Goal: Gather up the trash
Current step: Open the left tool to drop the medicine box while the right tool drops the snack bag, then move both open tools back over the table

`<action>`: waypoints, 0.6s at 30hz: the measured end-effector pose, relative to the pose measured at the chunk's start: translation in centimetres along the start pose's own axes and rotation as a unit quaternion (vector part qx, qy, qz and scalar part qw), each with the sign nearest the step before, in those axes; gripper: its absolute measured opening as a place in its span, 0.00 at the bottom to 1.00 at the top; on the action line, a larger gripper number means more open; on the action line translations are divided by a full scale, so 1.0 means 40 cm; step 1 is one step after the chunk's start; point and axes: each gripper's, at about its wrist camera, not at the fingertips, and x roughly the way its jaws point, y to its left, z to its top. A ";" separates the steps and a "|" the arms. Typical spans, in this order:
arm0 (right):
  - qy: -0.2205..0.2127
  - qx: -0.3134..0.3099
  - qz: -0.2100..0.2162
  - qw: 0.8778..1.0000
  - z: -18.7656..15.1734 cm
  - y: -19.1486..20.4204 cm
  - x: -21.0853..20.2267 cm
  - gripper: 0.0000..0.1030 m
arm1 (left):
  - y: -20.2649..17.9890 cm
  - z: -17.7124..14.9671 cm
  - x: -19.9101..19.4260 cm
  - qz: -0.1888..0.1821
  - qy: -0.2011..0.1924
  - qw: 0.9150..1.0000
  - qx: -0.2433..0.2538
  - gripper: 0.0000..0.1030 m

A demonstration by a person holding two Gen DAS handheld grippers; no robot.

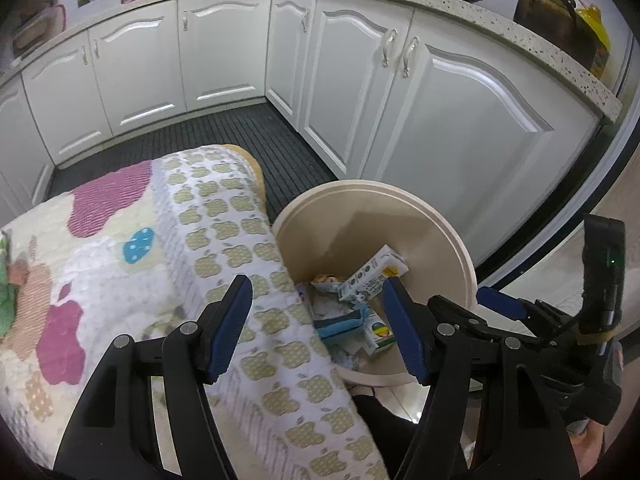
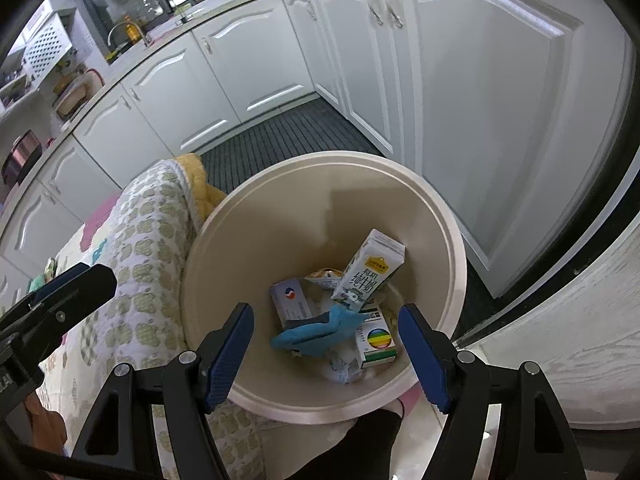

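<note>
A cream round bin [image 2: 440, 216] stands on the floor beside a cloth-covered table [image 2: 148, 232]. Inside lie a milk carton [image 2: 370, 268], a white box [image 2: 292, 304], a blue pouch [image 2: 316, 332] and a box with a rainbow disc [image 2: 378, 340]. My right gripper [image 2: 326, 352] is open and empty right above the bin. My left gripper [image 1: 318, 330] is open and empty over the table's edge and the bin [image 1: 452, 240]. The milk carton [image 1: 374, 274] and blue pouch [image 1: 340, 326] also show there. The right gripper's blue finger [image 1: 500, 302] shows at right.
White kitchen cabinets [image 1: 460, 120] run along the back and right under a speckled counter [image 1: 520, 28] with pots. A dark ribbed mat [image 1: 240, 136] covers the floor. The patterned tablecloth [image 1: 120, 260] fills the left. A person's dark-clad leg [image 2: 360, 448] is below the bin.
</note>
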 end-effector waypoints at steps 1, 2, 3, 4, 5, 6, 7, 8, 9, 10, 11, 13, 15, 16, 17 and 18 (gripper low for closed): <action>0.000 -0.003 0.000 1.000 -0.003 0.006 -0.004 0.70 | 0.006 -0.003 -0.006 0.001 -0.001 1.000 -0.002 0.64; -0.001 -0.007 0.001 1.000 -0.005 0.012 -0.009 0.70 | 0.012 -0.007 -0.012 0.003 -0.002 1.000 -0.004 0.64; -0.003 -0.010 0.002 1.000 -0.009 0.019 -0.015 0.70 | 0.018 -0.011 -0.018 0.005 -0.003 1.000 -0.005 0.64; -0.004 -0.013 0.003 1.000 -0.010 0.026 -0.021 0.70 | 0.023 -0.013 -0.022 0.007 -0.003 1.000 -0.006 0.64; -0.005 -0.016 0.003 1.000 -0.011 0.035 -0.026 0.70 | 0.032 -0.016 -0.029 0.010 -0.004 1.000 -0.007 0.64; -0.006 -0.018 0.003 1.000 -0.013 0.040 -0.031 0.71 | 0.041 -0.019 -0.034 0.012 -0.005 1.000 -0.009 0.64; -0.007 -0.020 0.004 1.000 -0.014 0.047 -0.036 0.70 | 0.046 -0.021 -0.039 0.014 -0.006 1.000 -0.010 0.64; -0.009 -0.022 0.006 1.000 -0.015 0.055 -0.042 0.70 | 0.055 -0.024 -0.047 0.016 -0.007 1.000 -0.012 0.64; -0.010 -0.024 0.008 1.000 -0.015 0.062 -0.046 0.70 | 0.063 -0.026 -0.053 0.019 -0.008 1.000 -0.014 0.64; -0.011 -0.025 0.010 1.000 -0.016 0.070 -0.052 0.71 | 0.072 -0.028 -0.061 0.022 -0.010 1.000 -0.017 0.64; -0.013 -0.027 0.013 0.999 -0.016 0.079 -0.058 0.71 | 0.083 -0.032 -0.069 0.024 -0.012 0.999 -0.019 0.64; -0.017 -0.033 0.020 0.999 -0.019 0.099 -0.069 0.71 | 0.104 -0.040 -0.083 0.029 -0.014 0.999 -0.024 0.64; -0.020 -0.041 0.029 0.999 -0.022 0.126 -0.082 0.71 | 0.130 -0.051 -0.096 0.034 -0.015 0.999 -0.029 0.64; -0.021 -0.045 0.032 0.998 -0.023 0.138 -0.087 0.73 | 0.145 -0.057 -0.103 0.037 -0.015 0.999 -0.032 0.64; -0.022 -0.050 0.036 0.998 -0.025 0.153 -0.091 0.74 | 0.163 -0.064 -0.110 0.041 -0.014 0.998 -0.036 0.64; -0.022 -0.056 0.039 0.997 -0.027 0.169 -0.093 0.75 | 0.183 -0.071 -0.119 0.046 -0.014 0.998 -0.041 0.64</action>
